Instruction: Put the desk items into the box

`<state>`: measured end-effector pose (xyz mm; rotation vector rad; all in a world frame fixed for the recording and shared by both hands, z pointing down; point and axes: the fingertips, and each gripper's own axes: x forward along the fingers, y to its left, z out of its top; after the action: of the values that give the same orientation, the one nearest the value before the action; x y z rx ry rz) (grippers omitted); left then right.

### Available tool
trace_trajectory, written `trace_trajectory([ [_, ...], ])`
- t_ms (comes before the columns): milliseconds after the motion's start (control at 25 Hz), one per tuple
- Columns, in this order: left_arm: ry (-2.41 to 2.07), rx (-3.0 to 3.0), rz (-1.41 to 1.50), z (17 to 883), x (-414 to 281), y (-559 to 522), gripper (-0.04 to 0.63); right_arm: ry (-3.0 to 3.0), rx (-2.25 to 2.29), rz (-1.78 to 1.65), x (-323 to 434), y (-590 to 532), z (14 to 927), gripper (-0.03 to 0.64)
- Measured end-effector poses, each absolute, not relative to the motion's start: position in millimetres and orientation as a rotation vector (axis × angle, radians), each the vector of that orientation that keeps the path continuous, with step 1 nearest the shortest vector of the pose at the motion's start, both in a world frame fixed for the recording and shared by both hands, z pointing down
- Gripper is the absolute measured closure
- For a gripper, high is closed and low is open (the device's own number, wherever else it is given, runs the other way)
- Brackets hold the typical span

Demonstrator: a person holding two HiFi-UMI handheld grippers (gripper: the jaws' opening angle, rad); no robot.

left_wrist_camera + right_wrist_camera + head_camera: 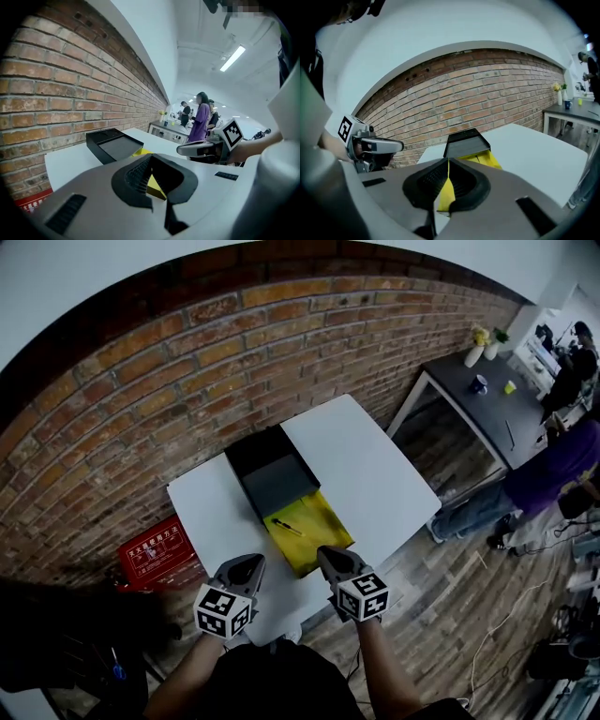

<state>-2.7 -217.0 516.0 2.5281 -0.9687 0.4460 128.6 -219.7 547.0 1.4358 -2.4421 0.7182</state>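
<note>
A white worktop (375, 474) stands against a brick wall (187, 362). In the middle of it sits a black box (272, 474). A yellow part (314, 531) touches the near end of the box and reaches toward the person. A thin dark thing like a pen (287, 528) lies on the yellow part.

The left hand-held gripper (253, 563) is up over the near edge of the worktop, just left of the yellow part. Its jaws are together with nothing in them. The right hand-held gripper (323, 554) is just beside it, over the yellow part's near end. Its jaws are together too, and they hold nothing. A red box (155, 554) sits on the floor by the wall.
</note>
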Motion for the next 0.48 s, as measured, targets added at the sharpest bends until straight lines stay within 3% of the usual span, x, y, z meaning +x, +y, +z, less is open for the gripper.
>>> trace_trajectory([
  [480,-0.912,2.594,0.391,487,-1,-199,0.581,-2.456,1.669,0.614,146,-159,488,0.595],
])
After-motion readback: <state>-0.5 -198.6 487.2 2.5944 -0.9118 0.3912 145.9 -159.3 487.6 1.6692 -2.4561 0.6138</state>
